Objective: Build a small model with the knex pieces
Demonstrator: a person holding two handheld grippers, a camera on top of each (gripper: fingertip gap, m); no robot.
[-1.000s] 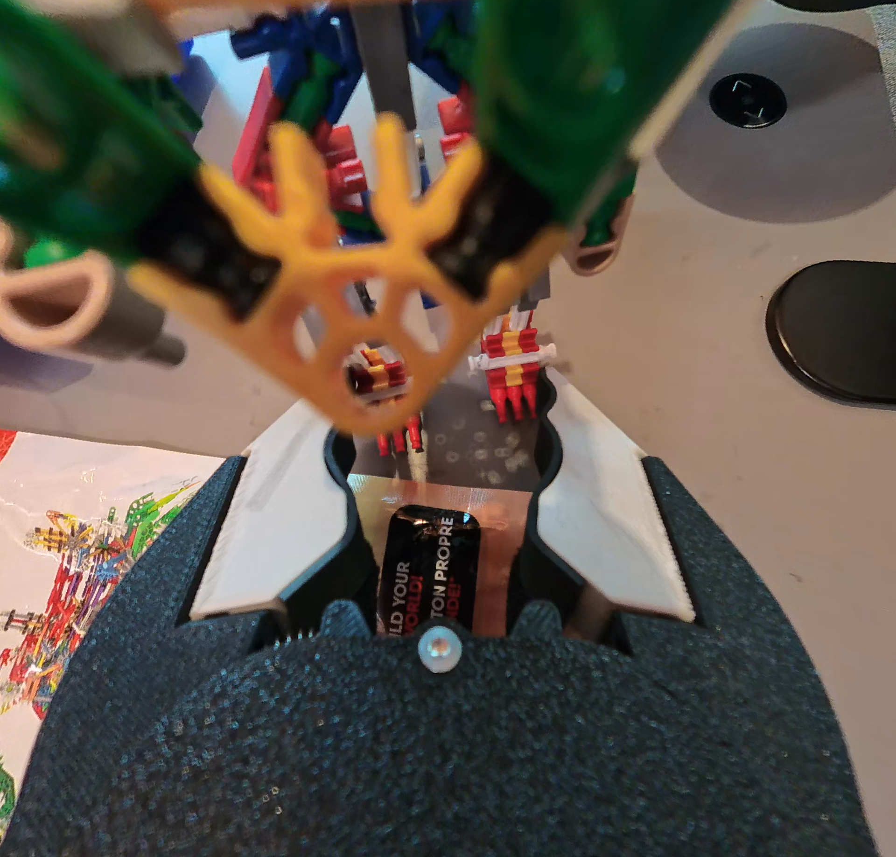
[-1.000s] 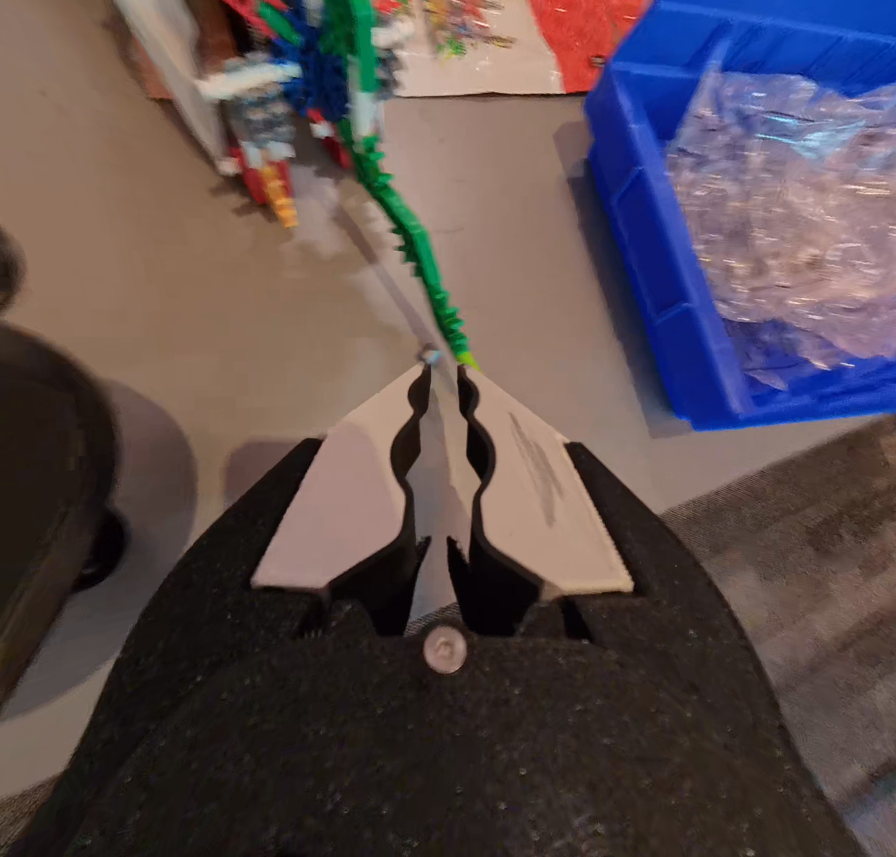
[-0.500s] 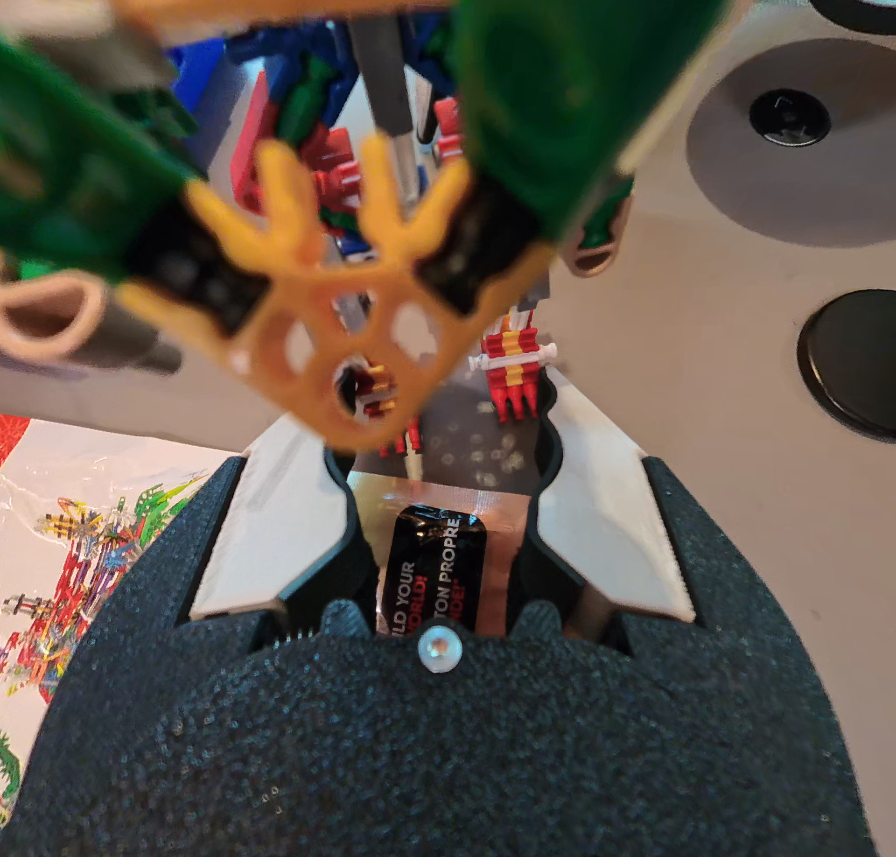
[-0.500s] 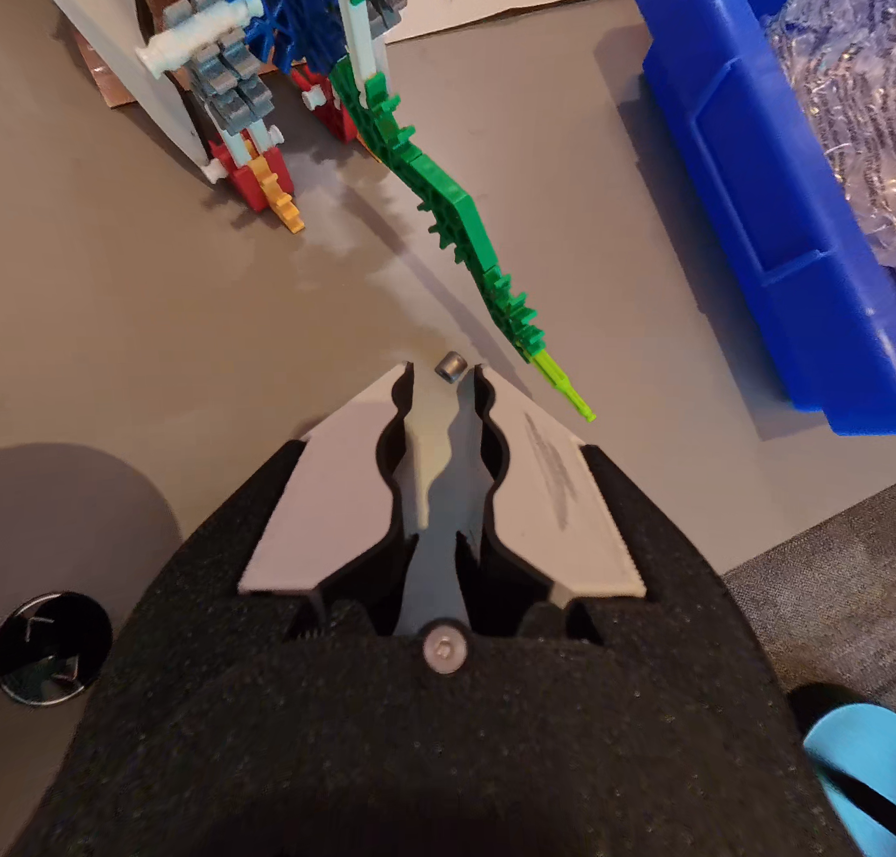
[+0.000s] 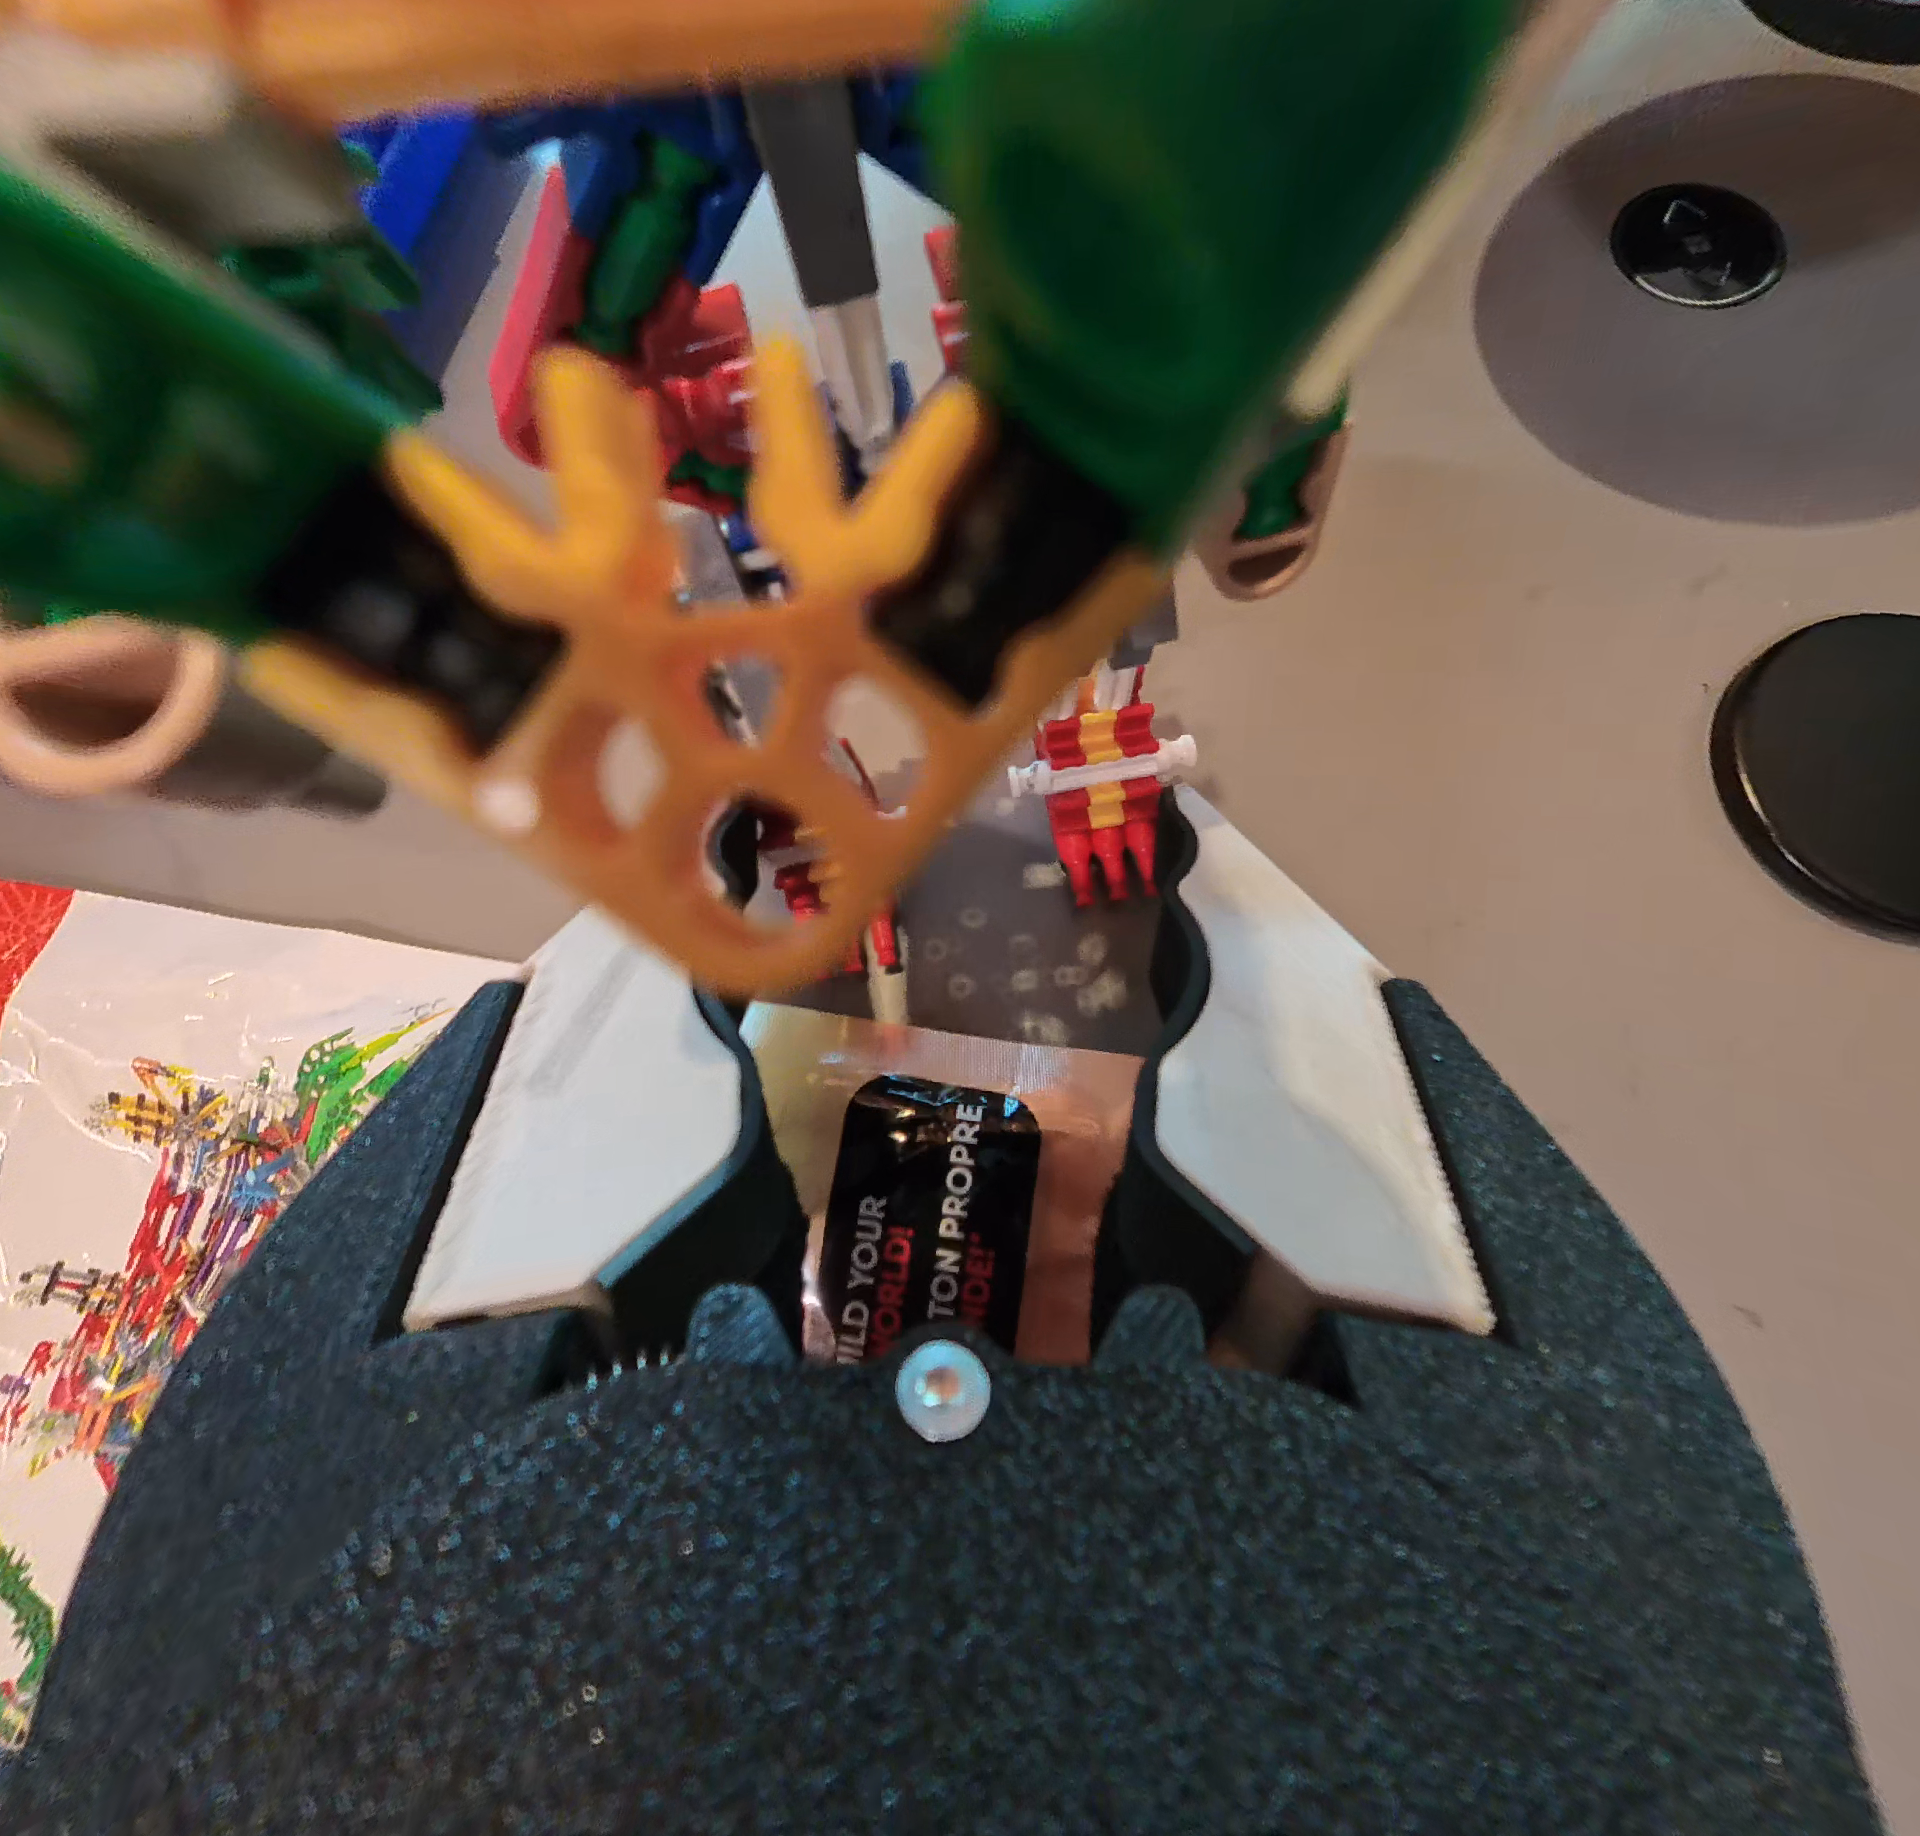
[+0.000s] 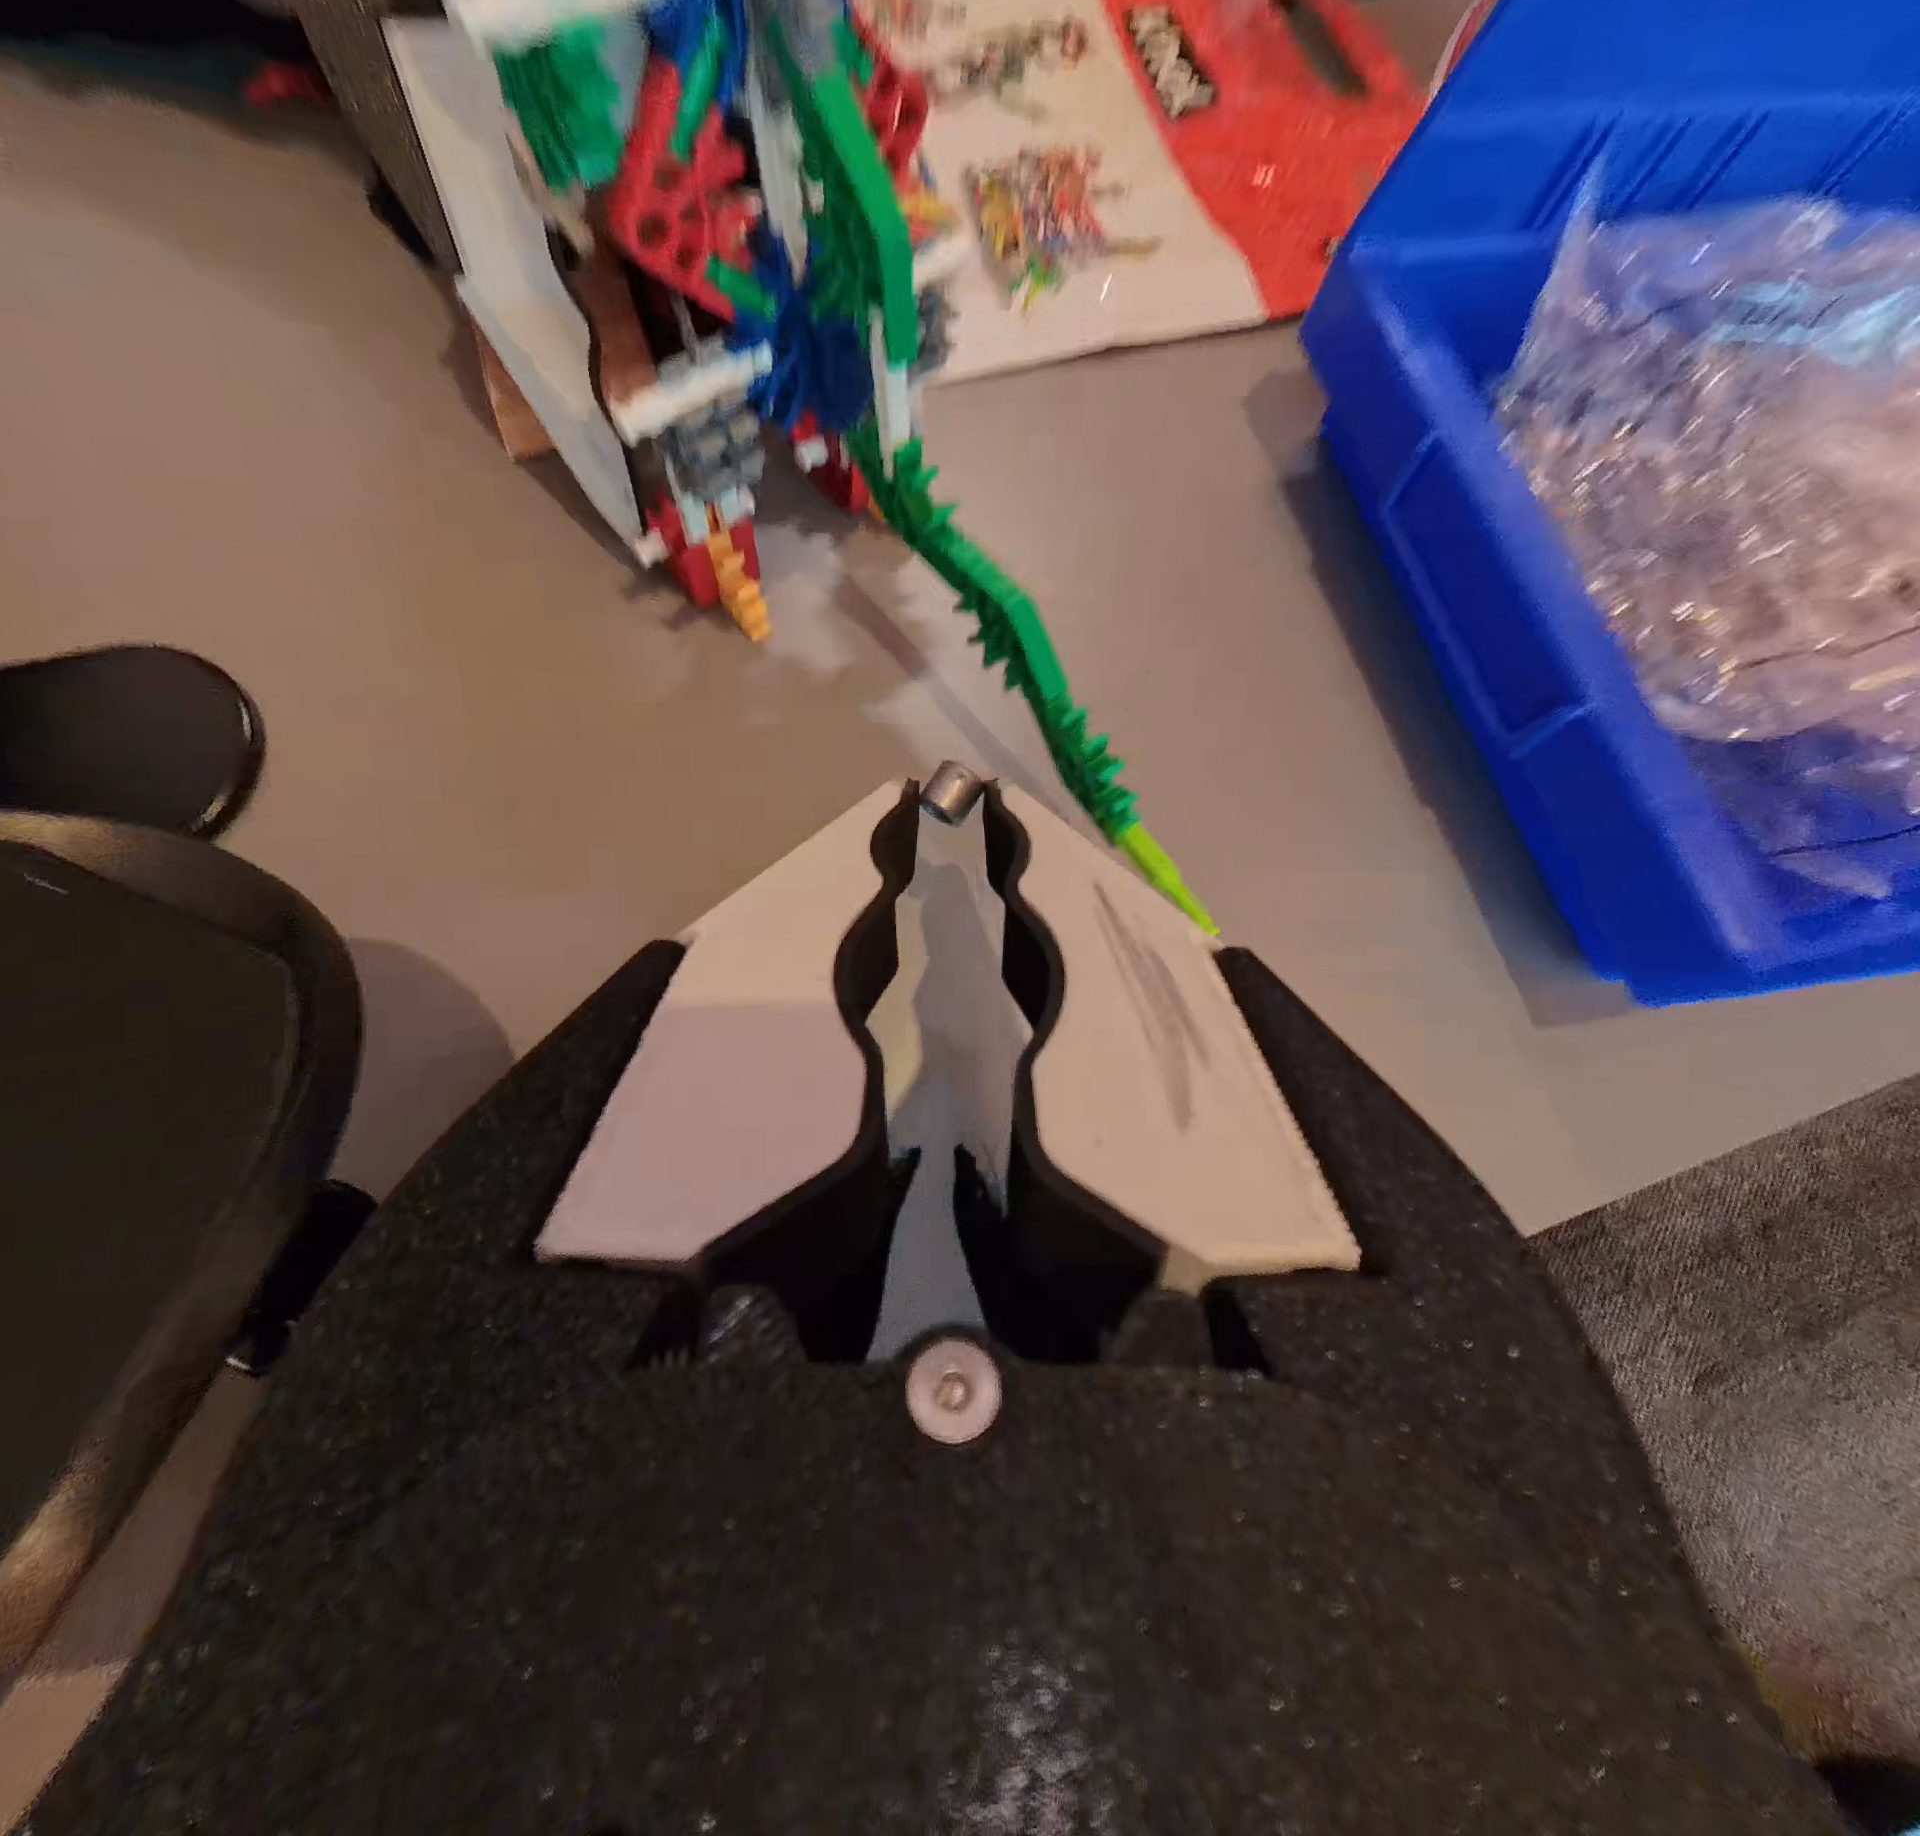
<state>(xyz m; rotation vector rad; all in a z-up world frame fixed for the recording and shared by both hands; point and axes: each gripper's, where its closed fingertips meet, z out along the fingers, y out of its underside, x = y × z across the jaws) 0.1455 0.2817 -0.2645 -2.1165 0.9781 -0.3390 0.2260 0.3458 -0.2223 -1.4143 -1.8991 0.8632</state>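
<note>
Right claw (image 6: 951,797): pinching a small grey sleeve (image 6: 948,814) at the very tips, just above the grey table (image 6: 416,591).
Sleeve's place: between the two tips, near the pale green end of the spiky green tail (image 6: 1003,633), not touching it.
Left claw (image 5: 925,919): spread wide around a brown block with a black label (image 5: 930,1215) that fills the gap. Looks clamped on it, though the contact itself is hidden.
In front of the left claw: toy model (image 5: 727,352) of red, blue and green pieces, very close and blurred, with a yellow fan-shaped connector (image 5: 727,706) nearest the lens and a red and yellow foot (image 5: 1107,799) beyond.
From the right side: same model (image 6: 727,259) upright near the far edge of the table, tail trailing down towards the right claw.
Around: blue bin (image 6: 1455,456) at right holding a clear plastic bag (image 6: 1745,456); printed sheet (image 6: 1039,186) behind the model; black round discs (image 5: 1829,778) set in the table.
Grip advice: hold on the sleeve looks thin, with only the tips bearing on a round part. Likely best kept even and light, wrist steady, to avoid squirting it out.
Steadying advice: keep the left hold firm and level, since the model is tall and top-heavy in looks.
</note>
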